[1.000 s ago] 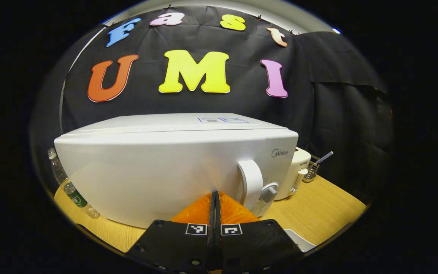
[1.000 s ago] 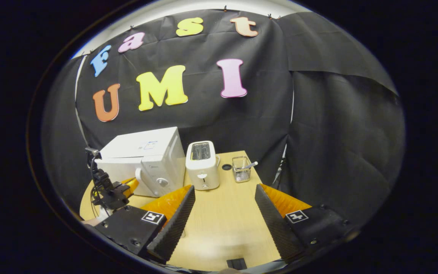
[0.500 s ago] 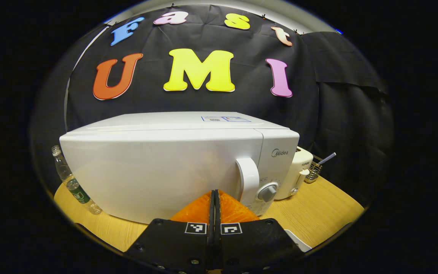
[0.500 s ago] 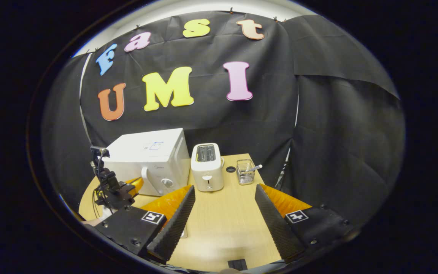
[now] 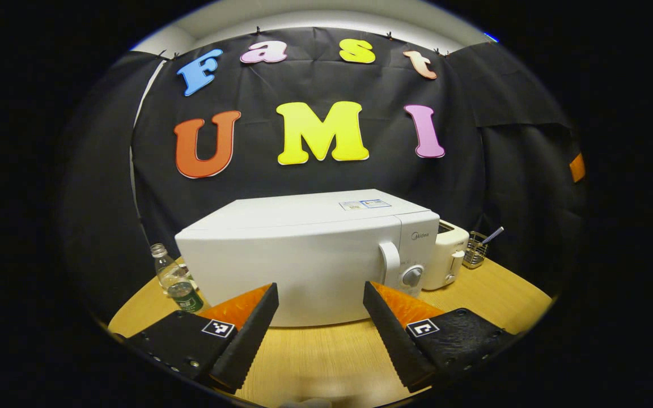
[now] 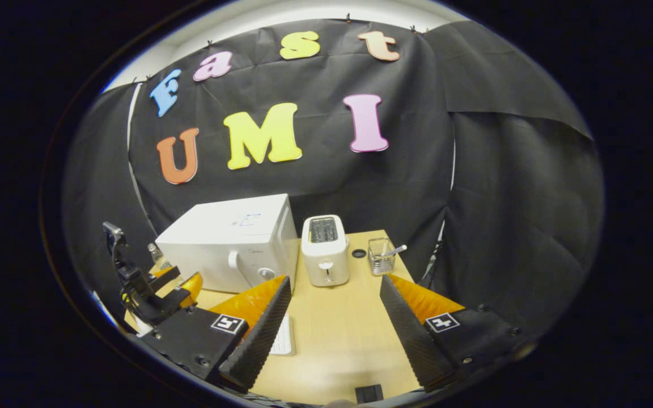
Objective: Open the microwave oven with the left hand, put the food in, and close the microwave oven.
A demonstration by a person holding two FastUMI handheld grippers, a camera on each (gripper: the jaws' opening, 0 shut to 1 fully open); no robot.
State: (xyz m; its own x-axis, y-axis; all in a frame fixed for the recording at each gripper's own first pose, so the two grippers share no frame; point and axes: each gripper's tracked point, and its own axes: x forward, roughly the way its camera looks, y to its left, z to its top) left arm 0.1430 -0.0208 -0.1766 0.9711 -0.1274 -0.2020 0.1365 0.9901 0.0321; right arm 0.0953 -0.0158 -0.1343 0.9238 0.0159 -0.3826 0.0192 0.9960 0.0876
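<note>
The boxy white microwave oven (image 5: 309,255) sat shut at the far side of the wooden table (image 5: 315,362). The left gripper (image 5: 318,334) and right gripper (image 6: 332,326) both gaped wide, holding nothing. The task looked finished; only backing away seemed left.

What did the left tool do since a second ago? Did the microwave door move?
The left tool backed away from the microwave and opened its fingers; they were pressed together close against the door. It let go of nothing. The door is closed now as before, and the right tool stayed open over the table.
</note>
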